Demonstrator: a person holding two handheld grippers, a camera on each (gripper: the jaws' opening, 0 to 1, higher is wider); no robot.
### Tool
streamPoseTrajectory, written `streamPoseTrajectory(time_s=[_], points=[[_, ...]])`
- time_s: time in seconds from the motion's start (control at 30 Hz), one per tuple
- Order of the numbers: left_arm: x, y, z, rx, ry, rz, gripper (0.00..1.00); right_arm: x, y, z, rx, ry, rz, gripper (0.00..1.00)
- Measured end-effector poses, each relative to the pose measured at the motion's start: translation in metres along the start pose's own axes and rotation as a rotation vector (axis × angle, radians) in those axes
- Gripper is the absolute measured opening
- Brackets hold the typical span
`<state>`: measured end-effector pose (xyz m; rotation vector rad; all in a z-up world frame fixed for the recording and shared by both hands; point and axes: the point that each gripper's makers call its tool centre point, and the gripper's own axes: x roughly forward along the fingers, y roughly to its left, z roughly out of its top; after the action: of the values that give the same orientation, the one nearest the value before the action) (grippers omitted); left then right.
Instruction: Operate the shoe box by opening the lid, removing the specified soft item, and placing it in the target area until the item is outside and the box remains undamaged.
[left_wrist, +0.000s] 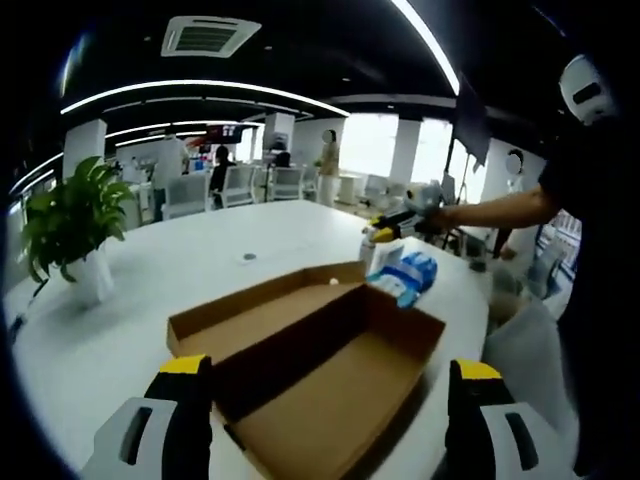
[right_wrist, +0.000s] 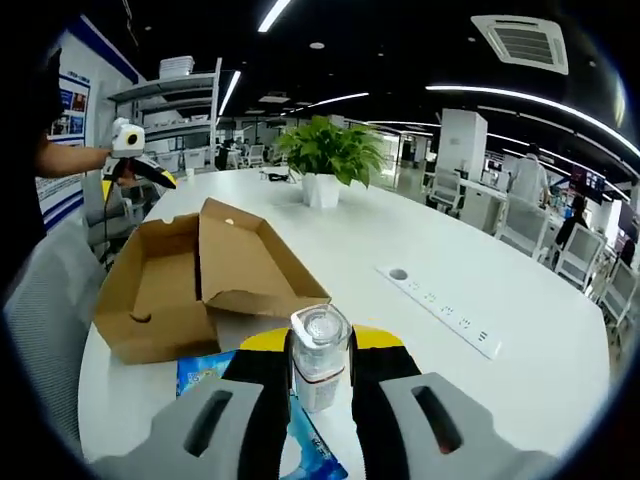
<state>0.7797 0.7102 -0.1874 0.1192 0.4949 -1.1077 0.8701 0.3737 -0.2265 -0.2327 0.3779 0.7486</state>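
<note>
1. My left gripper (left_wrist: 330, 400) has its yellow-tipped jaws spread wide with nothing between them, and it hovers above the near edge of the white table (left_wrist: 180, 270).
2. Just past those jaws lies the cardboard shoe box (left_wrist: 320, 370), open, its lid (left_wrist: 250, 310) folded back flat on the table beside the tray. I see only bare cardboard inside the tray.
3. At the far left edge of the table in the left gripper view stands a potted plant (left_wrist: 70, 220) in a white pot.
4. Beyond the box's far corner, near the table's right edge, lies the soft blue and white packet (left_wrist: 408, 277), outside the box.
5. Above the packet in the left gripper view, my right gripper (left_wrist: 395, 228) reaches in from the right and has a small clear bottle (left_wrist: 368, 250) at its tips.
6. In the right gripper view the jaws are drawn in close on either side of that clear bottle (right_wrist: 319, 355), which stands upright between them; I cannot tell whether the pads press it.
7. The blue packet (right_wrist: 205, 372) lies under and just left of those jaws, by the box's near corner.
8. A white power strip (right_wrist: 440, 308) lies on the table to the right, well apart from the box.
</note>
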Motion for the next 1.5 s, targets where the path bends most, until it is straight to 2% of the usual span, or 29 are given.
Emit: streamPoseTrajectory(time_s=[0.2,0.47,0.53,1.03,1.23,1.5], points=[[-0.003,0.000,-0.006,-0.015,0.006,0.013,1.00,0.004,-0.005,-0.017,-0.018,0.042,0.008,0.19],[-0.004,-0.001,-0.012,-0.032,0.009,0.026,0.99,0.004,-0.010,-0.026,-0.033,0.063,-0.006,0.19],[-0.005,0.000,-0.013,-0.033,0.013,0.029,0.99,0.004,-0.010,-0.024,-0.014,0.056,-0.005,0.20],[-0.009,0.001,-0.017,-0.035,0.015,0.048,0.97,-0.003,-0.008,-0.026,-0.034,0.083,-0.002,0.22],[-0.010,0.002,-0.021,-0.022,0.042,0.063,0.96,-0.005,-0.011,-0.028,-0.038,0.095,-0.006,0.25],[-0.017,0.013,-0.028,-0.012,0.076,0.135,0.86,-0.013,-0.010,-0.020,-0.024,0.089,-0.021,0.29]])
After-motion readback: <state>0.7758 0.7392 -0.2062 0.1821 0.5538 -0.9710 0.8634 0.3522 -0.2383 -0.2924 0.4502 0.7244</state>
